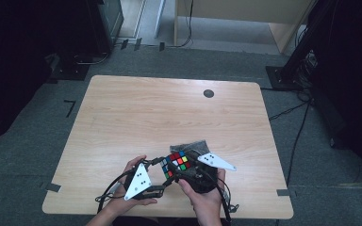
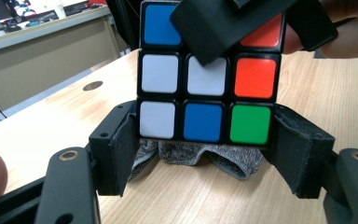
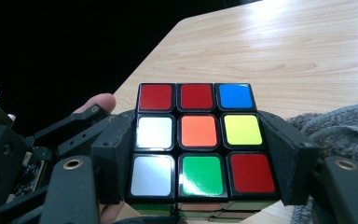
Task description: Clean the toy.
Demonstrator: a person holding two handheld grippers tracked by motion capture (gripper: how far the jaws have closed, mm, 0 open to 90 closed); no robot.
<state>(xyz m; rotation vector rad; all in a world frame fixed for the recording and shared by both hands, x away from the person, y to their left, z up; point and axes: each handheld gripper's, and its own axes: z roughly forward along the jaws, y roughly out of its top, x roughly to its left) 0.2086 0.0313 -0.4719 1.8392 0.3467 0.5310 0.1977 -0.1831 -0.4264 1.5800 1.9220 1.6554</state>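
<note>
In the left gripper view the cube (image 2: 204, 74) runs off the top edge, so its top row is cut, and the right gripper's black jaw covers the top middle sticker plus part of the white centre one. The grey cloth (image 2: 200, 156) under it mostly hides behind the cube and the jaws — only a strip peeks out. In the right gripper view the cube (image 3: 198, 135) has its lower layers cut by the bottom edge, and its sides sit behind the jaw pads. From the high view the cube (image 1: 176, 162) is too small to read sticker by sticker, and the cloth (image 1: 191, 145) is a dark smudge half behind the right gripper (image 1: 181, 173) — can't tell contact there.
</note>
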